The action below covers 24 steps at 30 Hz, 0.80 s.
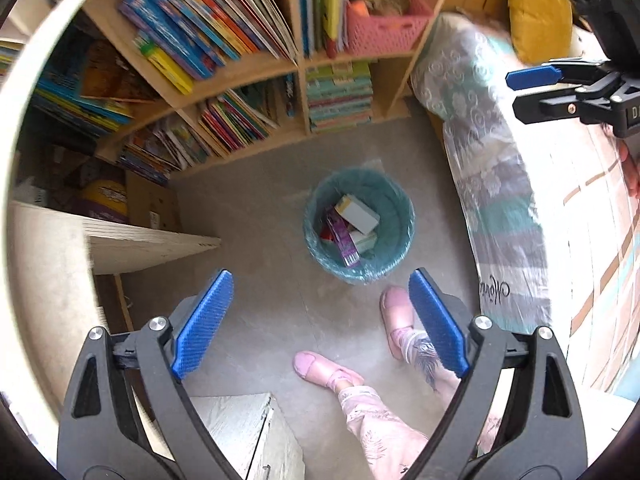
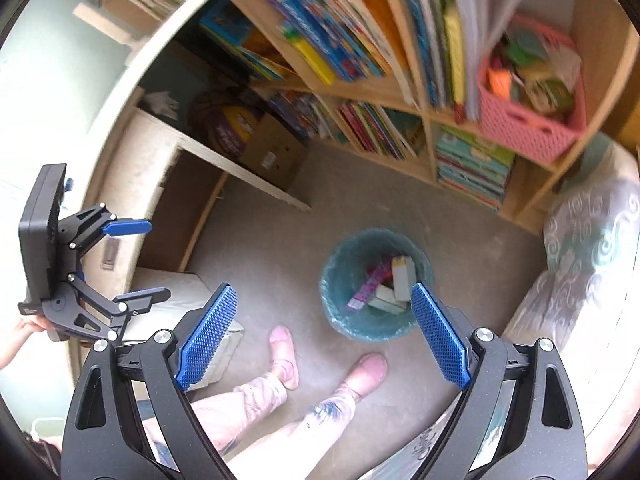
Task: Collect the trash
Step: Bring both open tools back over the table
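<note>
Lying binned point(image 1: 358, 224), trash point(image 1: 352, 226) beyond left claw point(image 1: 320, 324).

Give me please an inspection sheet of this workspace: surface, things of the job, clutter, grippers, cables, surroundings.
Surface: grey floor, bare around the bin.
Job's things: teal trash bin with a plastic liner, standing upright on the floor; inside lie a white box, a purple wrapper and other packaging.
Clutter: cardboard box under the white desk.
Grippers: left gripper and right gripper both above the floor, jaws wide apart, holding nothing.
Cables: nothing seen.
Surroundings: wooden bookshelf full of books, pink basket on a shelf, patterned bedding on the right, the person's feet in pink slippers near the bin.
</note>
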Tool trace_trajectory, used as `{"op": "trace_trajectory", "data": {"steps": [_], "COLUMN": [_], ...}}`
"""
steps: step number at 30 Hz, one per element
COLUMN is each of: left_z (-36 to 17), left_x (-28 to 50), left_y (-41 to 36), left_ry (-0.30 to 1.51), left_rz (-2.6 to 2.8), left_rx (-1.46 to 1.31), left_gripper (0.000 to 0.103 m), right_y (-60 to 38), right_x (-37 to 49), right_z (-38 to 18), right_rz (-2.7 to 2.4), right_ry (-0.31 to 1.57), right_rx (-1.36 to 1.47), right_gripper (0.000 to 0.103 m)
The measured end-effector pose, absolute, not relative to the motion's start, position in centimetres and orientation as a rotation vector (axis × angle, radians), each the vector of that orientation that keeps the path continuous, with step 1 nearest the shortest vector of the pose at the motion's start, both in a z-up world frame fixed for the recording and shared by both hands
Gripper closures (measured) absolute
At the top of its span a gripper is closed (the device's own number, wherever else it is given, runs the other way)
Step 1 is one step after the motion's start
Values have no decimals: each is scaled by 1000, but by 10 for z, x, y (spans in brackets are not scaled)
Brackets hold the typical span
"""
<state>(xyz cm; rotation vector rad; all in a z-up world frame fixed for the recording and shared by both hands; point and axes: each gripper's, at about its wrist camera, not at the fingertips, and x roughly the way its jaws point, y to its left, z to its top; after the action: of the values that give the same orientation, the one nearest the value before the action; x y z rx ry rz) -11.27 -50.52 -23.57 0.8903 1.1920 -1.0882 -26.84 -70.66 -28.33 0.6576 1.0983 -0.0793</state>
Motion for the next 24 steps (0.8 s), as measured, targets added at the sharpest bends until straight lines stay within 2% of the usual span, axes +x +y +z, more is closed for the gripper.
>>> {"op": "trace_trajectory", "data": {"steps": [8,15,24], "left_z": [-156,-101,-76], "left_x": [-87,-59,-24], "left_y": [-460,-403,-317], "left_ry": [1102,1051,1045], "left_rz": [-1019,-877,-686], "left_rx": [794,704,603], "left_gripper": [10,9,9], "right_y": [-675,-640,-580], "right_x": [-227,-179,-127], "right_z": [-211,-161,-112], "right_rz": [6,145,297], "right_ry": [1038,1005,936], "right_rx": [485,360,204], "right_gripper": [14,14,14]}}
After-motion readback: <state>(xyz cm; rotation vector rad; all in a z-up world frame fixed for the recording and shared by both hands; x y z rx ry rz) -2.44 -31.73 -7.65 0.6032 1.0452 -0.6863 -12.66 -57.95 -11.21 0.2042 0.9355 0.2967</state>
